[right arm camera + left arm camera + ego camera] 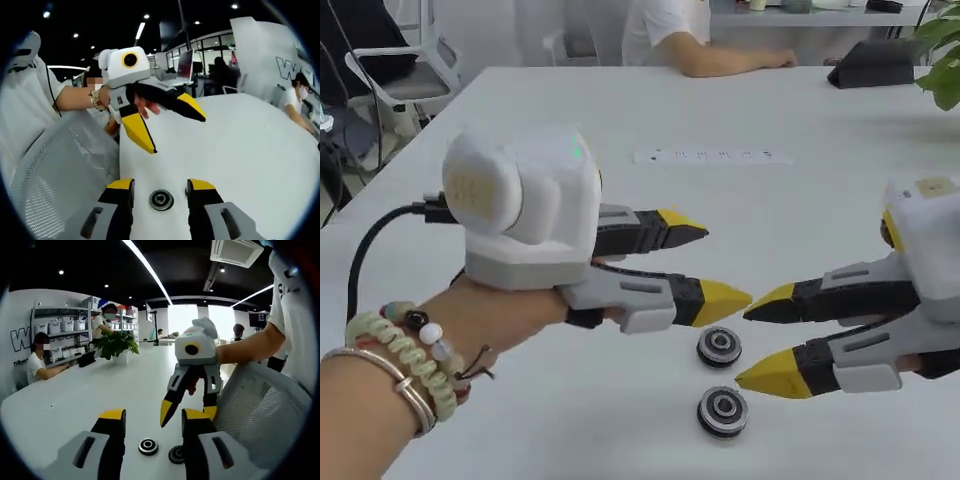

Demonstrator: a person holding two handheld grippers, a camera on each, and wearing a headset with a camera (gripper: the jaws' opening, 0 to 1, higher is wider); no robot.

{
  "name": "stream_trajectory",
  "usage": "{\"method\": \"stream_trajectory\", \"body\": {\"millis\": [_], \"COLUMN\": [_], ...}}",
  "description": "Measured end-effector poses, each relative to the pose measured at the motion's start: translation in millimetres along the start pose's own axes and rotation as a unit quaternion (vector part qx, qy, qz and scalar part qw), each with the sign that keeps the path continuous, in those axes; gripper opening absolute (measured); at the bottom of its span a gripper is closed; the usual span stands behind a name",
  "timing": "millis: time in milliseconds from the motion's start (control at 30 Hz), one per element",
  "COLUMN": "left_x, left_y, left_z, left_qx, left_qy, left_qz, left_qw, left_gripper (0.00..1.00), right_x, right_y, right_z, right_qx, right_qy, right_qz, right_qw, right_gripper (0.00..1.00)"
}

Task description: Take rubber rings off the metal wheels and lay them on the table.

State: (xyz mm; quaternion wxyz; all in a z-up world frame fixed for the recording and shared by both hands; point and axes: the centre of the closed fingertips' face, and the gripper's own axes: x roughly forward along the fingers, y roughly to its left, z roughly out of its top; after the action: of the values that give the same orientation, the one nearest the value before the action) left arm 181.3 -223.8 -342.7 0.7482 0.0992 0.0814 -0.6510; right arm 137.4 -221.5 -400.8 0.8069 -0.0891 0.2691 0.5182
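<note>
Long white table [740, 110] in an office with wall shelving [62, 332] and ceiling strip lights [147, 267].

right gripper [160, 184] jaws apart | wheel [161, 199] between, on table [240, 150] | left gripper [176, 134] above, agape

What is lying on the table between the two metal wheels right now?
Nothing. In the head view a short bare strip of the white table separates the far wheel from the near wheel; they lie apart, not touching.
</note>
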Motion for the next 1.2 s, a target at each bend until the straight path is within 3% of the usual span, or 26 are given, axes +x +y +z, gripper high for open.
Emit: {"method": "stream_trajectory", "body": {"millis": [200,300,433,633,800,1200], "left_x": [1.9,3.5,6.2,12.3,19.0,25.5], "left_y": [-0.9,-4.8,-14.1,-29.5,-45.7,-51.4], "left_z": [-20.7,-35.2,-54.9,-63.7,-80.4,-107.4], "left_qx": [-0.022,-0.023,-0.023,-0.025,-0.013,0.006], "left_qy": [0.015,0.035,0.069,0.083,0.114,0.161], "left_qz": [-0.003,-0.010,-0.029,-0.054,-0.082,-0.084], "left_qw": [0.9996,0.9991,0.9969,0.9948,0.9901,0.9833], "left_gripper": [0.40,0.39,0.37,0.34,0.30,0.22], "right_x": [0.4,0.7,2.1,8.6,13.8,22.1], "right_y": [-1.8,-2.5,-1.1,-0.9,-1.4,-0.4], "right_z": [-11.7,-16.5,-31.7,-51.5,-59.2,-68.5], "right_qx": [0.018,0.023,0.028,0.030,0.027,0.032], "right_qy": [0.001,-0.003,0.016,0.051,0.064,0.076], "right_qz": [0.001,-0.001,0.001,0.003,0.001,0.003], "right_qw": [0.9998,0.9997,0.9995,0.9982,0.9976,0.9966], "right_gripper": [0.37,0.35,0.33,0.30,0.30,0.26]}}
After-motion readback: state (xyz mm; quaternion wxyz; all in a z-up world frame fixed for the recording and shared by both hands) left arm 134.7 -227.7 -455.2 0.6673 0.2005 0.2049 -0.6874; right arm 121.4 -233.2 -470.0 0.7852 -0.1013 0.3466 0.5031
